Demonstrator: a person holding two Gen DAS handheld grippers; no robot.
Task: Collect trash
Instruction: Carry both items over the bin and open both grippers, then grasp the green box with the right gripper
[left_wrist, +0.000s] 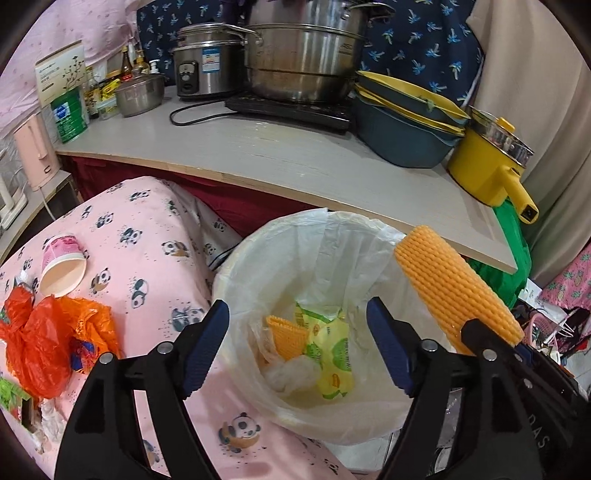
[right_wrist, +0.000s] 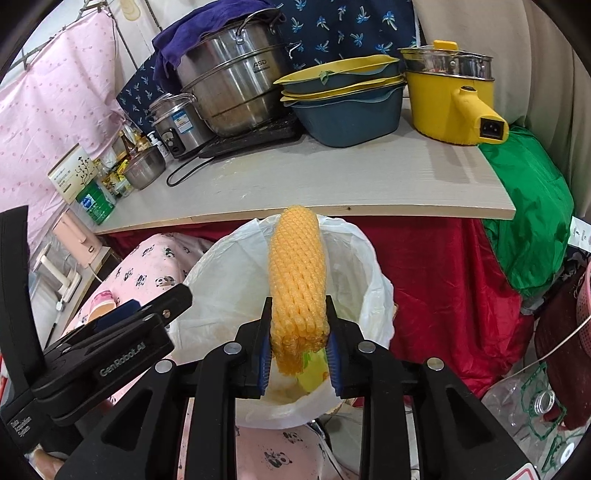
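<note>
A bin lined with a white bag (left_wrist: 258, 266) stands beside a pink panda cloth (left_wrist: 147, 229). Inside lie an orange foam net piece (left_wrist: 286, 334) and yellow-green wrappers (left_wrist: 332, 365). My left gripper (left_wrist: 297, 350) is open and empty over the bin's near rim. My right gripper (right_wrist: 298, 349) is shut on an orange foam net sleeve (right_wrist: 297, 273) and holds it above the bin (right_wrist: 229, 277); the sleeve also shows in the left wrist view (left_wrist: 450, 284). A paper cup (left_wrist: 61, 264) lies on its side and an orange plastic bag (left_wrist: 48, 336) lies crumpled on the cloth.
A grey table (left_wrist: 295, 158) behind the bin carries a steel pot (left_wrist: 303, 55), rice cooker (left_wrist: 207, 62), stacked blue and yellow basins (left_wrist: 402, 125) and a yellow electric pot (left_wrist: 487, 162). A green bag (right_wrist: 528, 221) and clutter are at the right.
</note>
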